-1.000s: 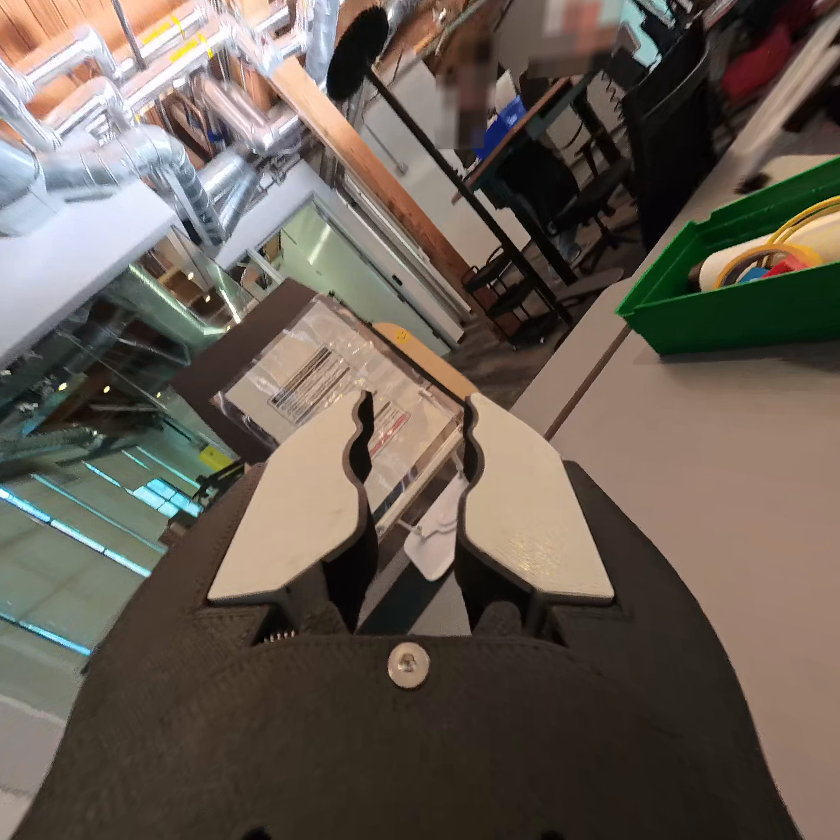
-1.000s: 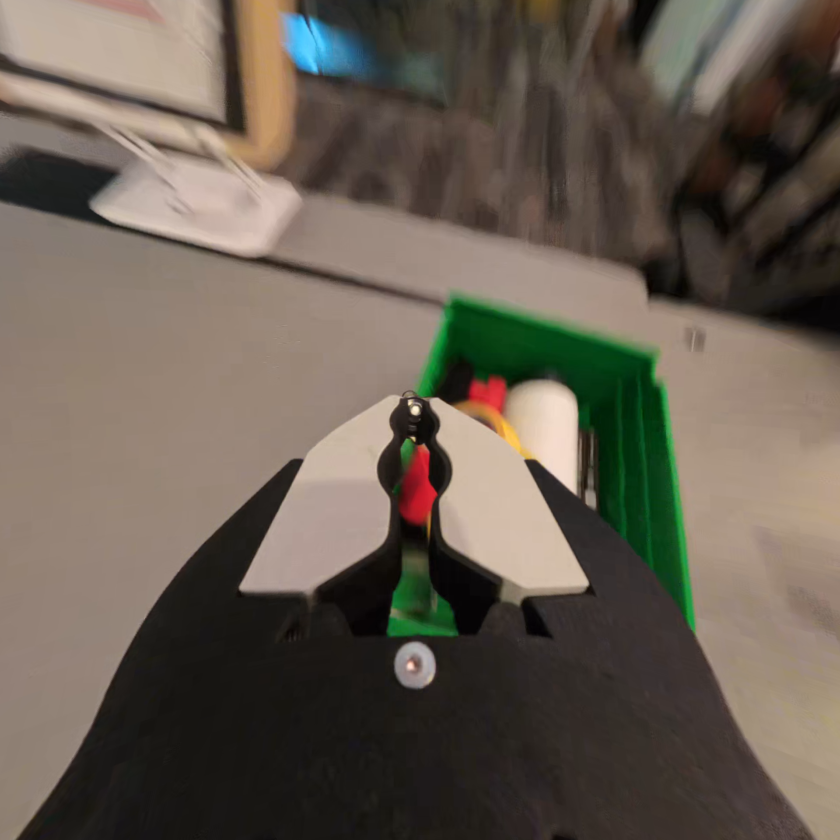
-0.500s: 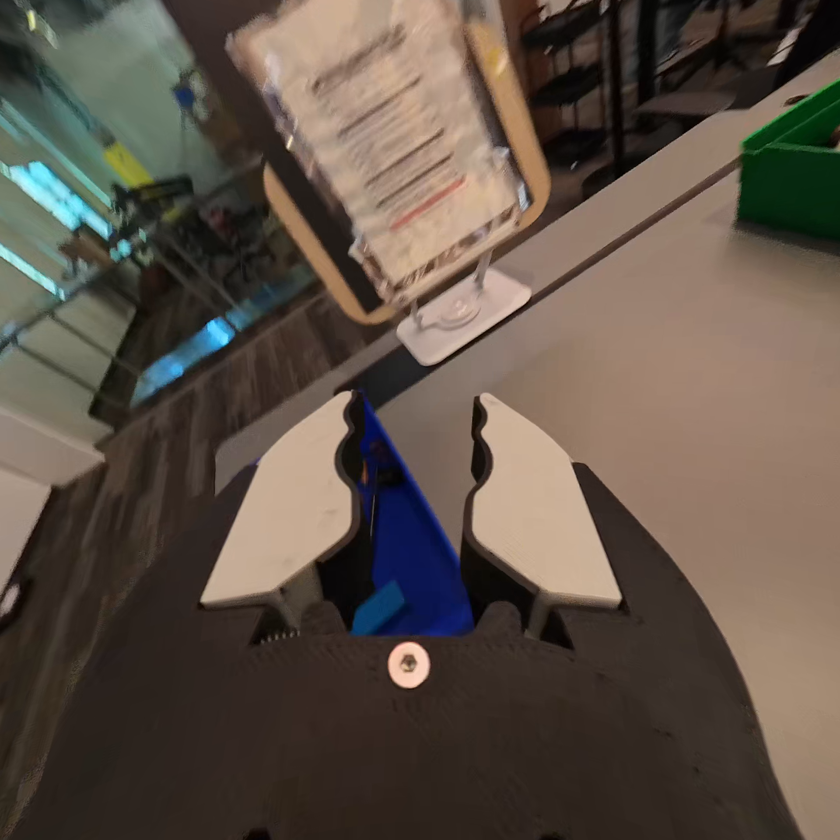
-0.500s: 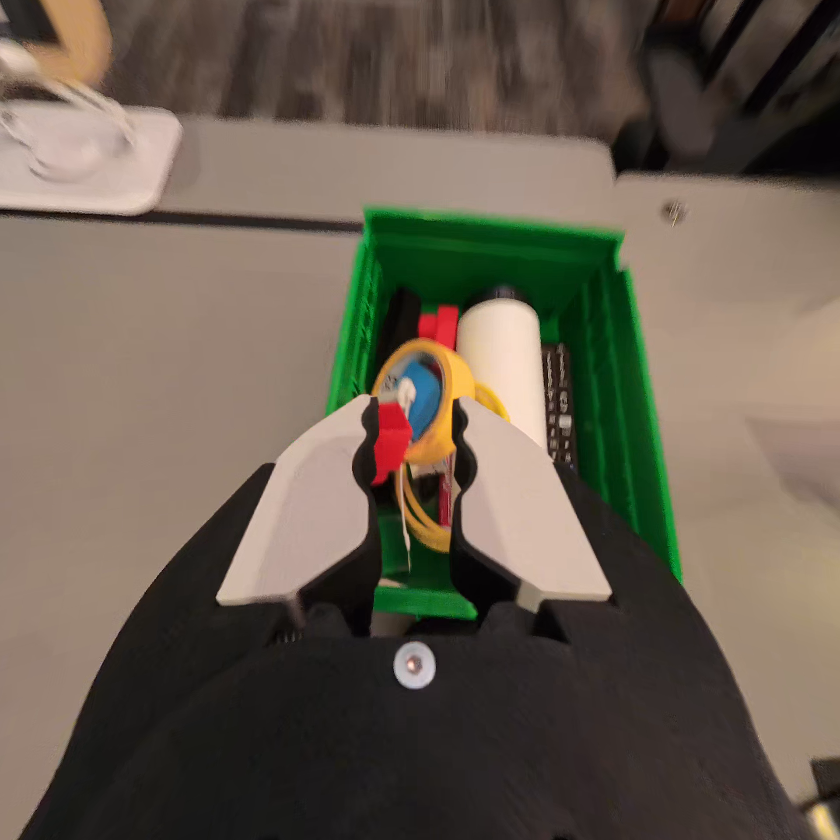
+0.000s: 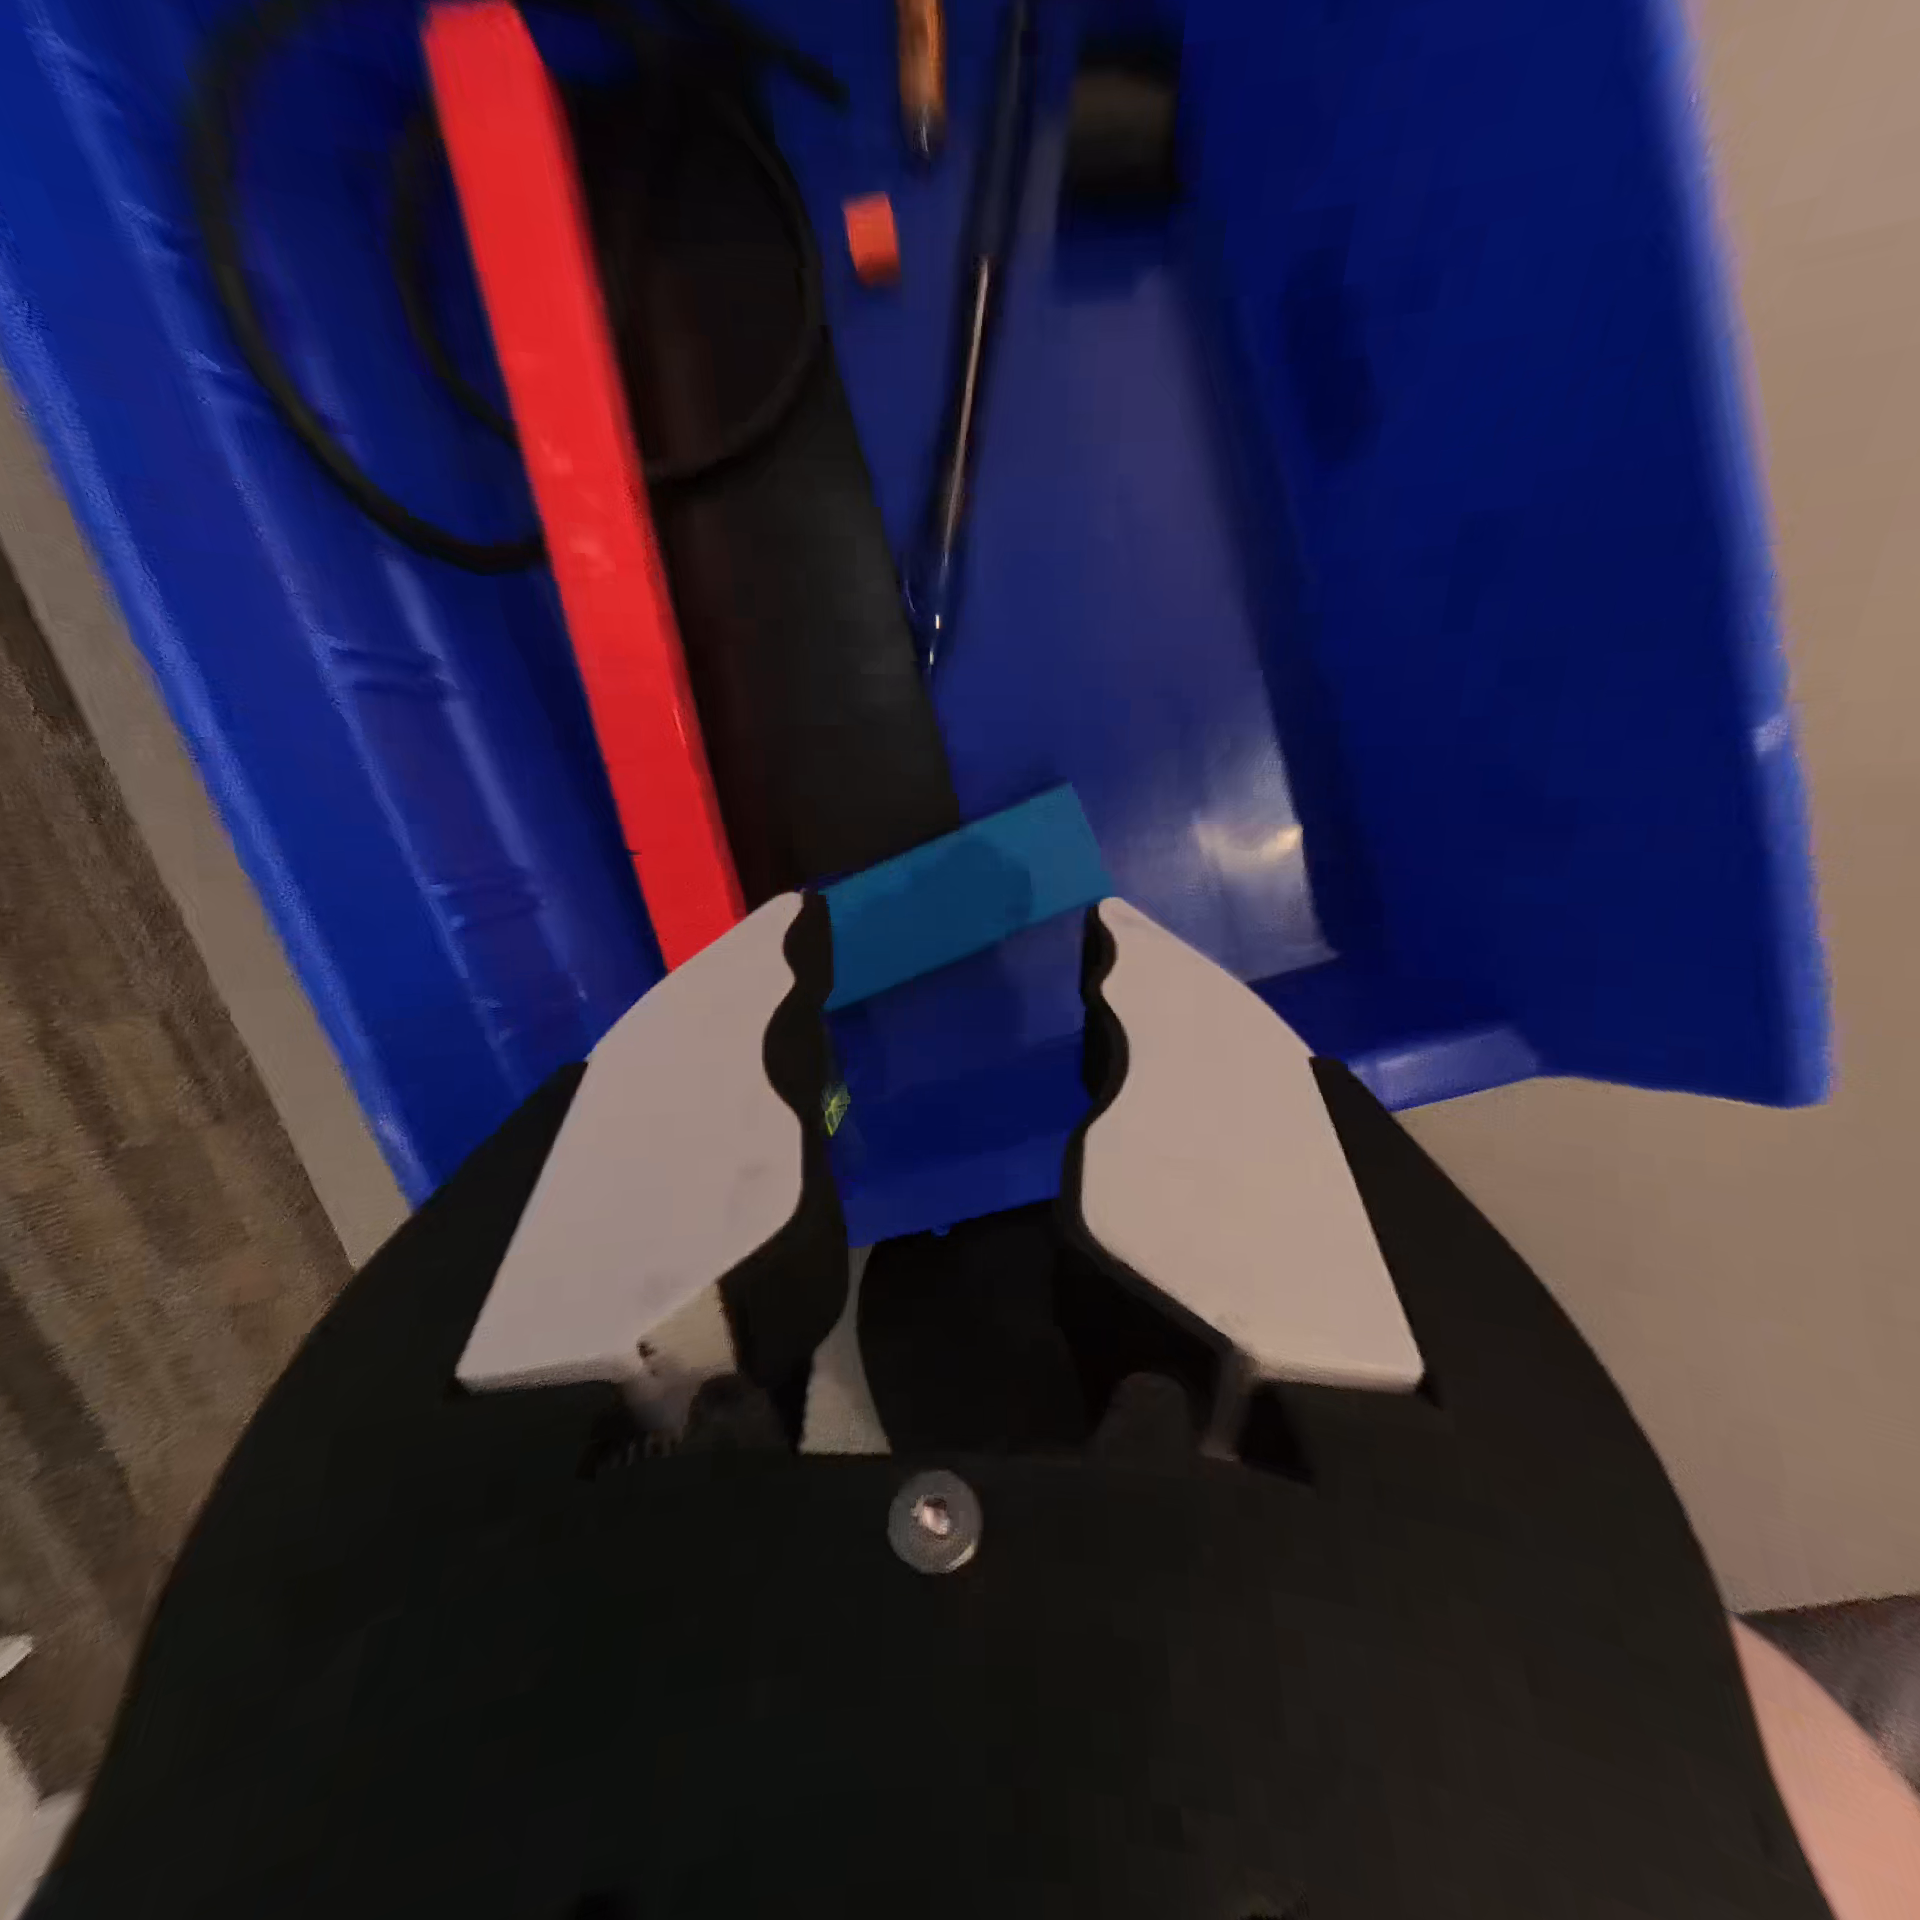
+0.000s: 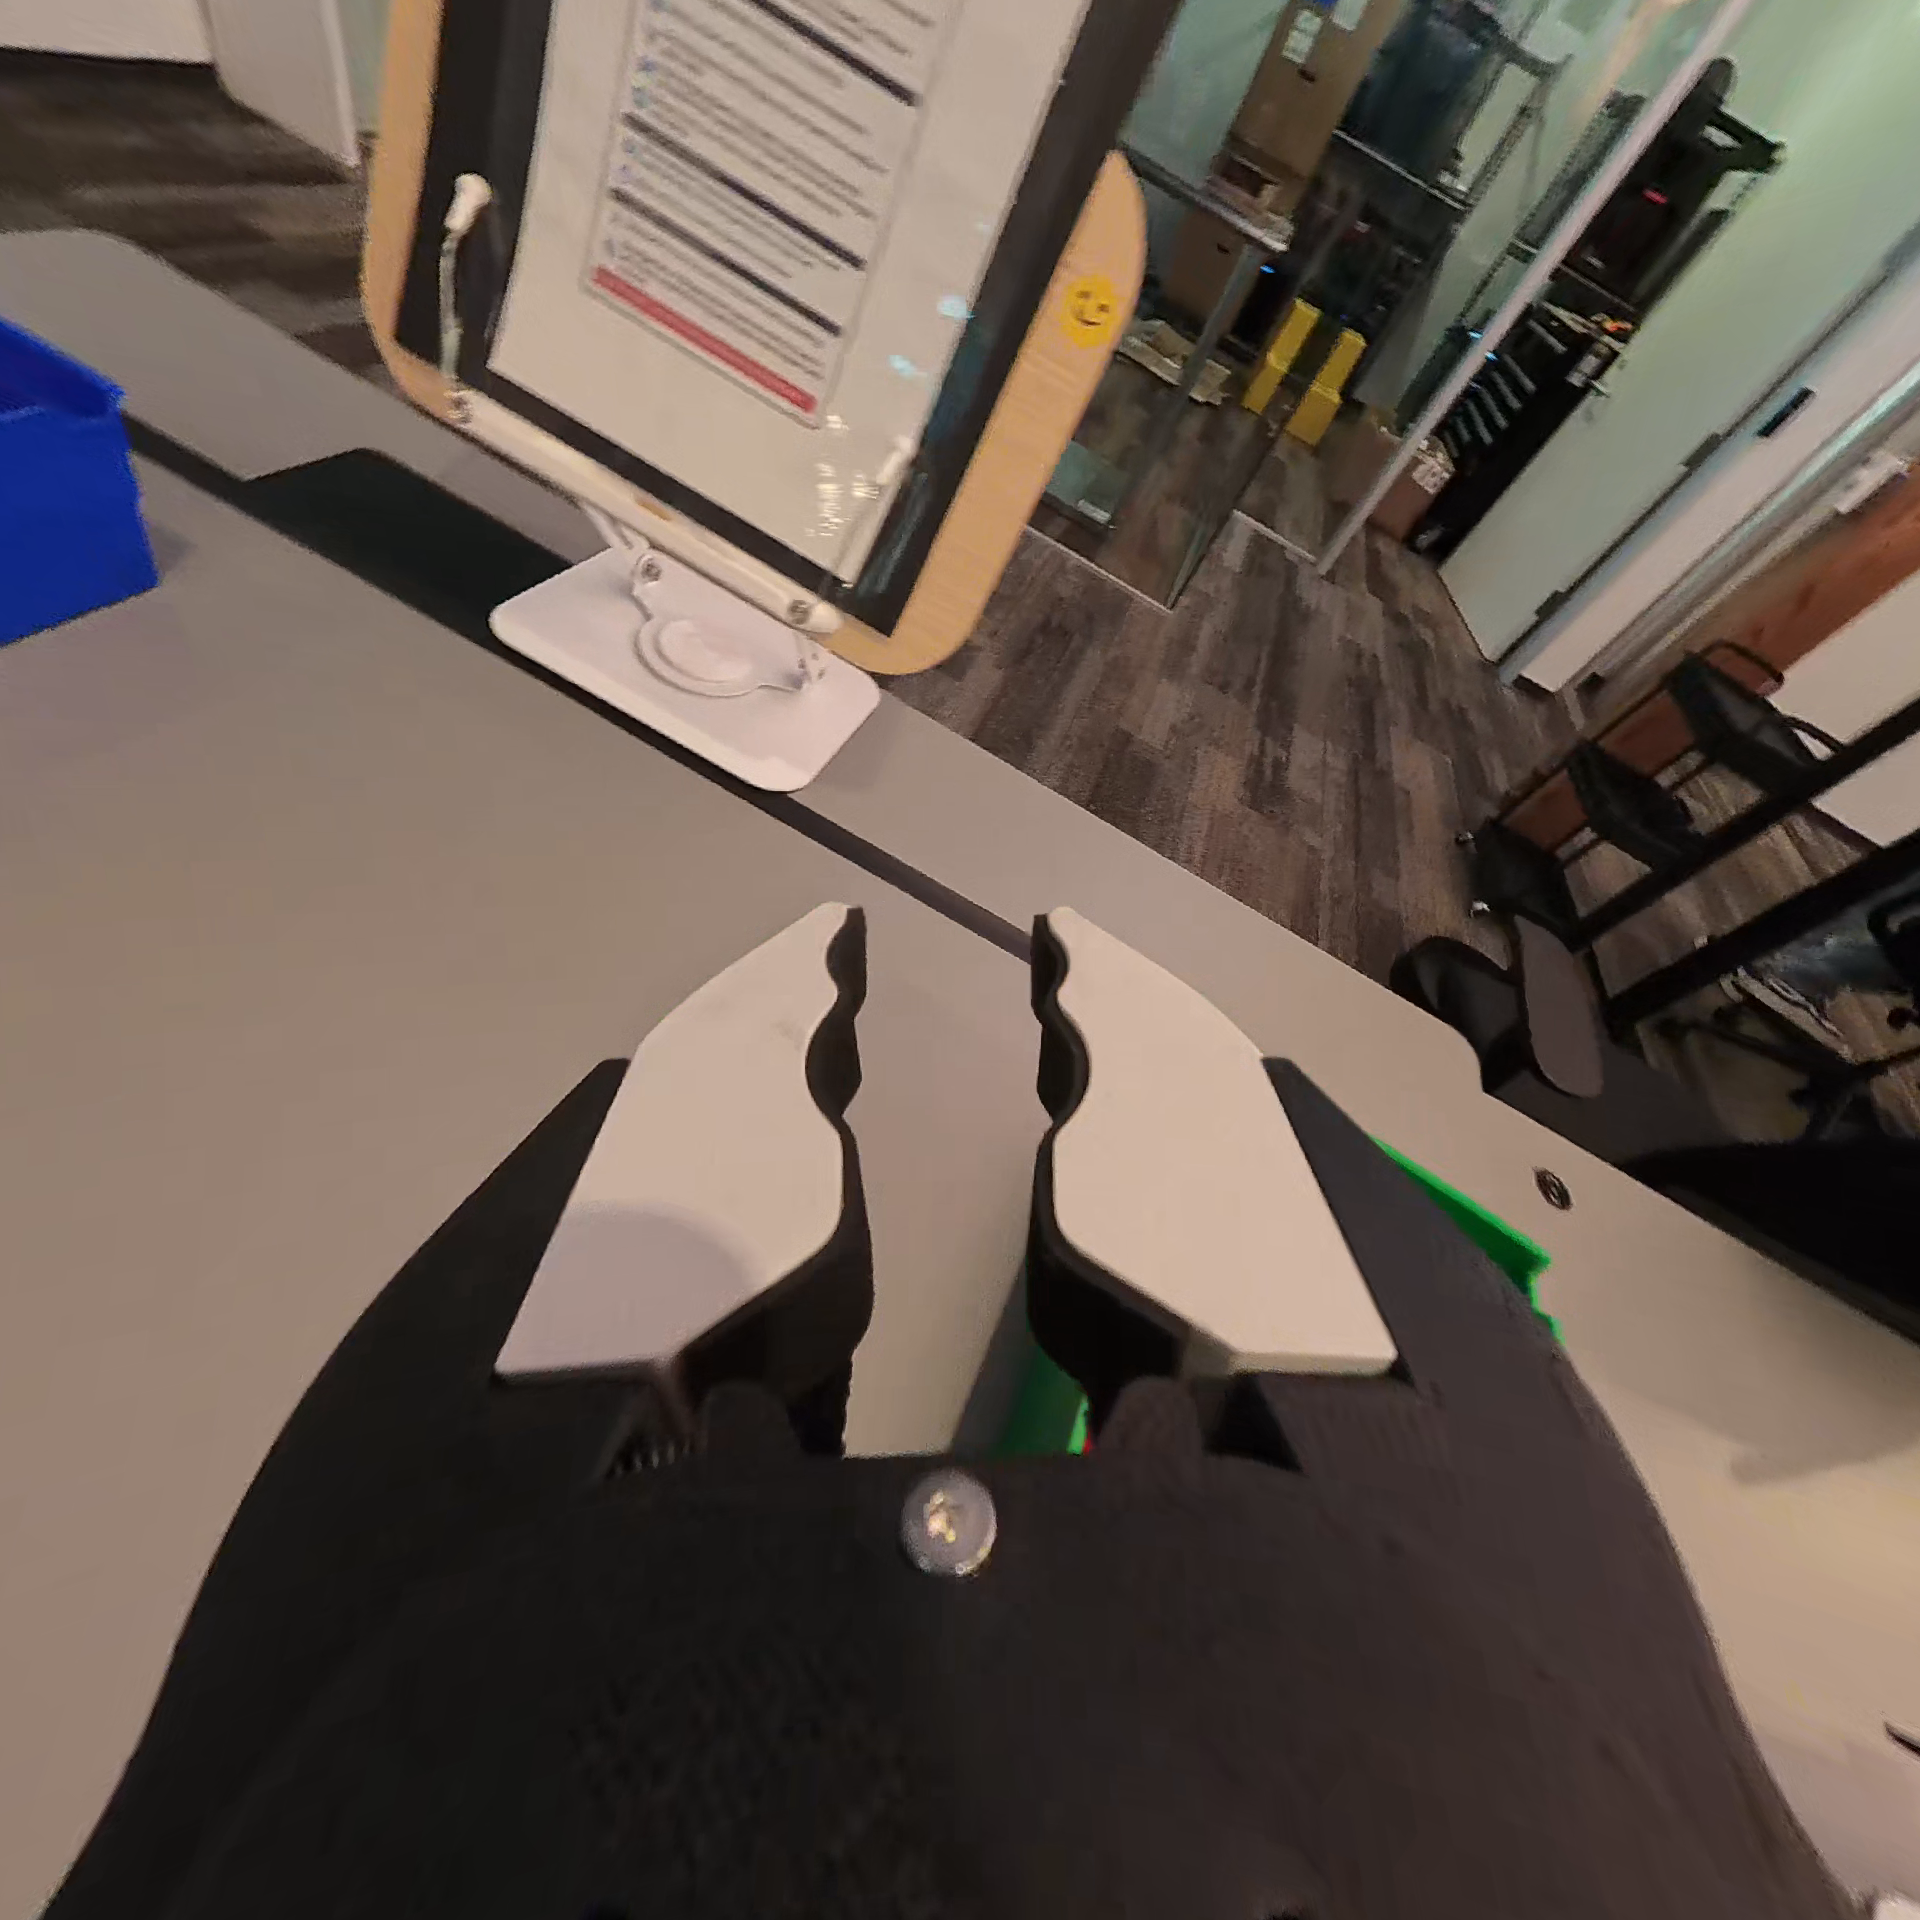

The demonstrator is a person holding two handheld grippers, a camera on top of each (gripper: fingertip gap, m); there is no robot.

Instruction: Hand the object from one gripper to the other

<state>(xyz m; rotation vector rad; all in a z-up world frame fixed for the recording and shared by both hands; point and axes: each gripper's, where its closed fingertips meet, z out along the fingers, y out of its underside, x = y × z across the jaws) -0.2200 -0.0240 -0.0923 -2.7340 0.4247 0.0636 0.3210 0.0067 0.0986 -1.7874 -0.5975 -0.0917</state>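
Observation:
In the left wrist view my left gripper (image 5: 951, 925) is open, pointing down into a blue bin (image 5: 1455, 520). A light-blue block (image 5: 961, 894) lies in the bin right at the fingertips, spanning the gap between them; I cannot tell if they touch it. A long red bar (image 5: 582, 520), a flat black strip (image 5: 800, 623), a black cable loop (image 5: 312, 395), a thin metal rod (image 5: 961, 416) and a small red piece (image 5: 871, 237) also lie in the bin. In the right wrist view my right gripper (image 6: 948, 920) is open and empty above the grey table (image 6: 312, 883).
A green bin (image 6: 1465, 1216) sits under and right of the right gripper. A wood-framed stand holding a printed sheet (image 6: 727, 260) is on a white base (image 6: 686, 665) at the table's far edge. The blue bin's corner (image 6: 62, 499) shows at far left. Floor and chairs lie beyond. One gripper's finger ends stand about 60 cm off the other's. Measured from the fingertips, the light-blue block (image 5: 961, 894) is 6 cm or so from the left gripper and 60 cm from the right.
The left gripper swung down from the room view to just over the blue bin. The right gripper opened over the green bin, no longer holds the small object, and turned toward the stand.

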